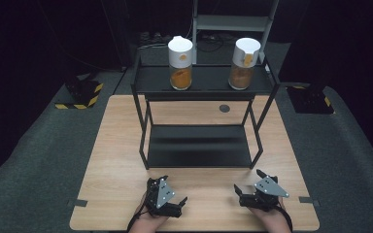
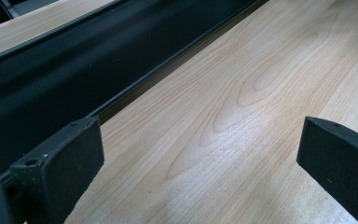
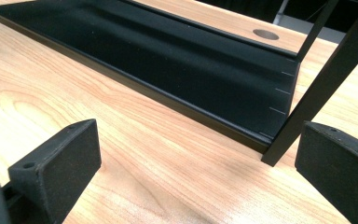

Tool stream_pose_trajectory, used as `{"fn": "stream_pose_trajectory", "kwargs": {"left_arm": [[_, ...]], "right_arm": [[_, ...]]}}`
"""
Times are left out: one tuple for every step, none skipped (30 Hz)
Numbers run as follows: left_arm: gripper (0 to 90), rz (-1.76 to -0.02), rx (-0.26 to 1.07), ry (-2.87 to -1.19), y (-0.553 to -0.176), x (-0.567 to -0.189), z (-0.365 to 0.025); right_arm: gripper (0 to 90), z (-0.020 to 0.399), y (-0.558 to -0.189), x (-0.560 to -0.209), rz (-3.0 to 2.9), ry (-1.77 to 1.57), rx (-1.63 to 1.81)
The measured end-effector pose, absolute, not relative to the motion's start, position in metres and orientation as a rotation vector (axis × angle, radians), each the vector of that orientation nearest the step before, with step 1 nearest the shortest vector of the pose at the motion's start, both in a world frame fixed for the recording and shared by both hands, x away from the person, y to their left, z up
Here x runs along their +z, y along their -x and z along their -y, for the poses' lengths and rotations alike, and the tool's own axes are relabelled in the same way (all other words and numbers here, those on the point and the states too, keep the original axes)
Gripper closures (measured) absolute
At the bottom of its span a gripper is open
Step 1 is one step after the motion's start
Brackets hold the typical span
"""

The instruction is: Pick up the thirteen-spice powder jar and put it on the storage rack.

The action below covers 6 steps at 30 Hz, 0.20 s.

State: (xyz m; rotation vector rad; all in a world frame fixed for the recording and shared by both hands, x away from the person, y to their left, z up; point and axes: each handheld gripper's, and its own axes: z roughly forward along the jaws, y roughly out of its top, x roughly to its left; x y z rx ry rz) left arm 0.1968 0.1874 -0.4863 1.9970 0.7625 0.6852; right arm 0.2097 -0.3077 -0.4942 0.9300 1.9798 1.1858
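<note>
1. A light wooden table (image 1: 121, 160) stands on grey carpet (image 1: 39, 145) in a dark room, with yellow-black striped bases (image 1: 80, 94) on the floor behind it.
2. A black two-tier rack (image 1: 141, 126) sits at the table's middle; its lower shelf (image 1: 199, 145) is bare.
3. On the top shelf stand two white-capped jars, the left jar (image 1: 180, 63) and the right jar (image 1: 245, 63), both holding orange-brown powder, well apart from the hands.
4. The left gripper (image 1: 167, 196) rests near the front edge, jaws wide apart, gripping nothing.
5. The right gripper (image 1: 252, 187) lies likewise, spread wide and empty, close to the rack's front right leg (image 3: 307, 98).
</note>
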Motion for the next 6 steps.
{"fn": "stream_pose_trajectory", "kwargs": {"left_arm": [[0.8, -0.763, 0.686, -1.997, -0.1967, -0.4863, -0.1874], [0.9, -0.763, 0.687, -1.996, -0.1965, -0.4864, -0.1873], [0.8, -0.763, 0.687, -1.996, -0.1964, -0.4865, -0.1872], [0.9, -0.762, 0.688, -1.995, -0.1963, -0.4866, -0.1871], [0.8, -0.762, 0.688, -1.997, -0.1964, -0.4865, -0.187], [0.8, -0.763, 0.688, -1.996, -0.1963, -0.4866, -0.187]], "right_arm": [[0.0, 0.3066, -0.2095, -0.494, -1.981, -0.927, 1.179], [0.0, 0.3056, -0.2092, -0.4939, -1.982, -0.921, 1.172], [0.0, 0.3045, -0.2089, -0.4938, -1.983, -0.916, 1.165], [0.0, 0.3038, -0.2084, -0.4939, -1.983, -0.912, 1.161], [0.0, 0.3034, -0.2076, -0.4945, -1.979, -0.907, 1.16], [0.0, 0.3032, -0.2067, -0.4951, -1.975, -0.904, 1.16]]}}
